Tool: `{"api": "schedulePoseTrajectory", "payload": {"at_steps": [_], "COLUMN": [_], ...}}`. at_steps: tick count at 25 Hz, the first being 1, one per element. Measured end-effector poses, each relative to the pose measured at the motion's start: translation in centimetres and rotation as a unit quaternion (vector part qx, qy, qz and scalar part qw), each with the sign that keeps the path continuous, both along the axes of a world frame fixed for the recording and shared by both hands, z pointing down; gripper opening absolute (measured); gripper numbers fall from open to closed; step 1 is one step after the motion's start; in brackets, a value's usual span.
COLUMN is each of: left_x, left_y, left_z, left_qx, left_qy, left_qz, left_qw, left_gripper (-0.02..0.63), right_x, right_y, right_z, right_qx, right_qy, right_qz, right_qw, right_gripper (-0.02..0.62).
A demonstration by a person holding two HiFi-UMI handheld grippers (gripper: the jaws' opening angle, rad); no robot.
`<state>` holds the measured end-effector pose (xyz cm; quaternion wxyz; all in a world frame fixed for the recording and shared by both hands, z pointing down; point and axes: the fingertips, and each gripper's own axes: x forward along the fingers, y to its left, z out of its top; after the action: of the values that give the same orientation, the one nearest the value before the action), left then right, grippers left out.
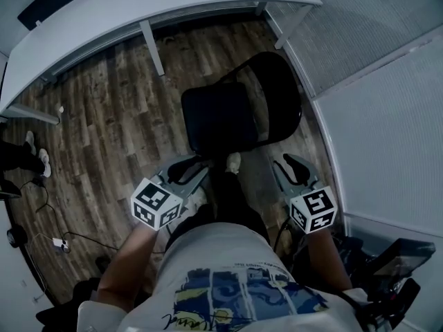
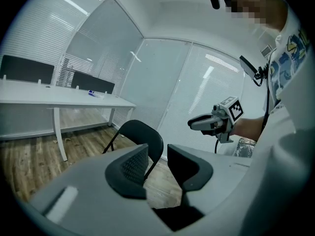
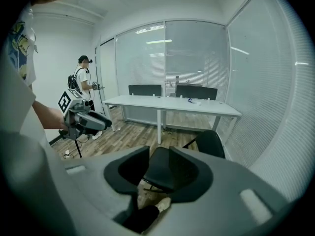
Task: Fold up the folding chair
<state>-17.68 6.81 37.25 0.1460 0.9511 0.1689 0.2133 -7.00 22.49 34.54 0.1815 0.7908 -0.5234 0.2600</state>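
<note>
The black folding chair [image 1: 221, 120] stands unfolded on the wooden floor just in front of me, its backrest [image 1: 277, 92] toward the glass wall. My left gripper [image 1: 190, 168] hovers short of the seat's near left corner, jaws open and empty. My right gripper [image 1: 289, 163] hangs near the chair's right side, also open and empty. In the left gripper view the backrest [image 2: 140, 134] shows beyond the left gripper [image 2: 157, 163], and the right gripper [image 2: 197, 123] floats at the right. In the right gripper view the chair's seat [image 3: 160, 173] appears past the parted jaws, apart from them.
A long white desk [image 1: 138, 12] curves behind the chair, one leg [image 1: 152, 47] close to it. Glass walls with blinds [image 1: 387, 116] close off the right. Cables [image 1: 62, 241] lie on the floor at left. Another person [image 3: 83, 77] stands by the far wall. My shoe [image 1: 234, 162] is under the seat's front.
</note>
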Motion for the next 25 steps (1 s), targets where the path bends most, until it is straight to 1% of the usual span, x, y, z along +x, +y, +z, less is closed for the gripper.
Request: {"api": "schedulePoseTrajectory", "payload": {"at_steps": [3, 6, 12, 18, 23, 25], "left_x": [1.0, 2.0, 3.2, 4.8, 6.1, 6.5], "left_y": [-0.5, -0.9, -2.3, -4.0, -5.0, -5.3], "left_z": [0.7, 1.8, 5.6, 8.6, 12.5, 14.0], "left_qx": [0.003, -0.001, -0.015, -0.013, -0.029, -0.041], "left_qy": [-0.005, -0.012, -0.046, -0.071, -0.097, -0.111], "left_qz": [-0.007, -0.015, -0.033, -0.042, -0.051, -0.056], "left_qw": [1.0, 0.9998, 0.9983, 0.9965, 0.9936, 0.9914], "left_gripper": [0.134, 0.143, 0.17, 0.184, 0.187, 0.189], "right_x": [1.8, 4.1, 8.5, 12.2, 15.4, 16.7], "right_y": [0.0, 0.3, 1.1, 1.3, 2.5, 3.2], "right_z": [0.2, 1.0, 3.4, 5.3, 8.4, 9.5], "right_qx": [-0.002, -0.009, -0.035, -0.05, -0.079, -0.092], "right_qy": [0.006, 0.007, 0.001, -0.005, -0.008, -0.016], "right_qz": [0.001, 0.014, 0.04, 0.064, 0.088, 0.098], "right_qw": [1.0, 1.0, 0.999, 0.997, 0.993, 0.991], "right_gripper": [0.118, 0.13, 0.148, 0.152, 0.153, 0.17]}}
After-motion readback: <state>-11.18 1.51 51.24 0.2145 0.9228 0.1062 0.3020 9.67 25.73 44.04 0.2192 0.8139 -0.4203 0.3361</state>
